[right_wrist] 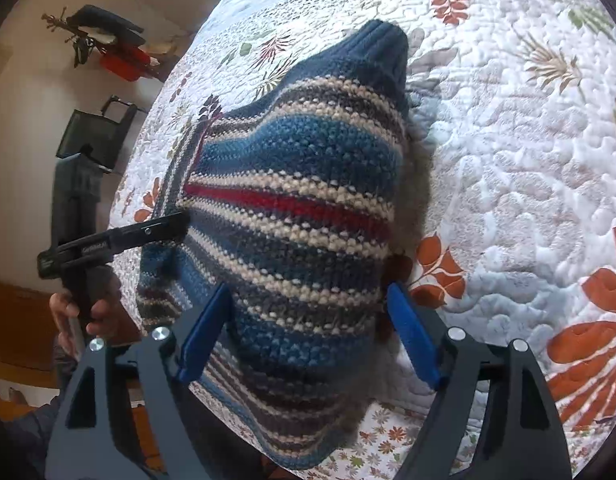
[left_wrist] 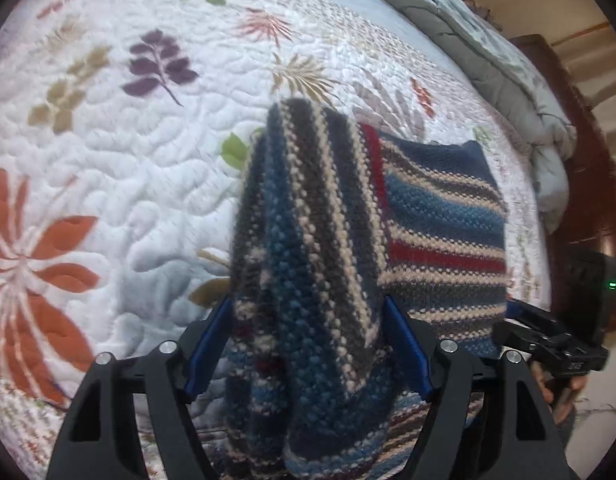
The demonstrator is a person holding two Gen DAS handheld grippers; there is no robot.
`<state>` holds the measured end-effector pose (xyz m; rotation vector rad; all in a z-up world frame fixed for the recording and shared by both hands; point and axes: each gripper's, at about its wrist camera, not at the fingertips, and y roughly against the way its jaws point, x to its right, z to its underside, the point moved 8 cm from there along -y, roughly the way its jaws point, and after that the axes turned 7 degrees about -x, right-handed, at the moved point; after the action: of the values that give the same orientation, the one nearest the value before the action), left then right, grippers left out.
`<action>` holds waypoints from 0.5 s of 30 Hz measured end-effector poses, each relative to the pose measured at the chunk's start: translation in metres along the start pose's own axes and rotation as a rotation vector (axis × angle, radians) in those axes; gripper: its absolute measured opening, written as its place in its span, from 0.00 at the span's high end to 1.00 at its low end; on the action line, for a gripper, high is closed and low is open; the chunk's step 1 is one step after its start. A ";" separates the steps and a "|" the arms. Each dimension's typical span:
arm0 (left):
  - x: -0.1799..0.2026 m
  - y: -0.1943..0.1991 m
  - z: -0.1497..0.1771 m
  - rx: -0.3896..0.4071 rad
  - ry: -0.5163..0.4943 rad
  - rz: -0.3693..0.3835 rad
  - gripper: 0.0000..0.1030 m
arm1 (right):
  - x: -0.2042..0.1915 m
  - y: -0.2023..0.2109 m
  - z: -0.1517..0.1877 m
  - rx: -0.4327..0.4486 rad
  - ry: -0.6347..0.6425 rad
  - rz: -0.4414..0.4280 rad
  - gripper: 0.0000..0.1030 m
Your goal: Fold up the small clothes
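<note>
- Left wrist view: the left gripper [left_wrist: 308,344] has a bunched-up hunk of the striped knit sweater [left_wrist: 440,216] sitting between its blue fingers [left_wrist: 205,346]. The jaws look fairly wide apart with the wool filling the gap, so I honestly can't tell if it's a real pinch or just fabric draped through.
- Same view: the rest of the sweater spreads out to the right and farther away over the floral quilt [left_wrist: 107,184]. My guess is that this edge is being lifted so one part can go over the flat part for a fold.
- Same view: the right gripper [left_wrist: 548,340] pokes in at the near right edge, right at the sweater's border. A grey duvet [left_wrist: 508,72] is heaped at the far right of the bed.
- Right wrist view: the right gripper [right_wrist: 310,336] is also straddling the knit, its jaws apart with the sweater [right_wrist: 299,184] bulging up between them. Grip is unclear here too.
- Same view: the left gripper [right_wrist: 119,240] comes in from the left with its tip against the sweater's left edge, held by a hand [right_wrist: 79,312]. Both ends look raised off the quilt [right_wrist: 508,160], probably to carry the fold evenly.
</note>
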<state>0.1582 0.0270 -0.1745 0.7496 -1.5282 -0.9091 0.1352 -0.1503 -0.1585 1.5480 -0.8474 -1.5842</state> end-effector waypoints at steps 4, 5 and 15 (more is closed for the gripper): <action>-0.003 0.000 0.004 -0.006 0.002 0.040 0.22 | -0.004 -0.003 0.004 -0.016 -0.001 -0.050 0.22; -0.004 0.000 0.006 -0.010 0.000 0.066 0.20 | -0.005 -0.003 0.005 -0.019 0.008 -0.049 0.20; 0.007 -0.021 0.008 -0.062 -0.037 0.162 0.10 | 0.002 -0.039 -0.001 -0.089 -0.066 -0.192 0.14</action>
<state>0.1488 0.0120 -0.1898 0.5584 -1.5615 -0.8485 0.1336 -0.1331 -0.1932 1.5591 -0.6700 -1.7935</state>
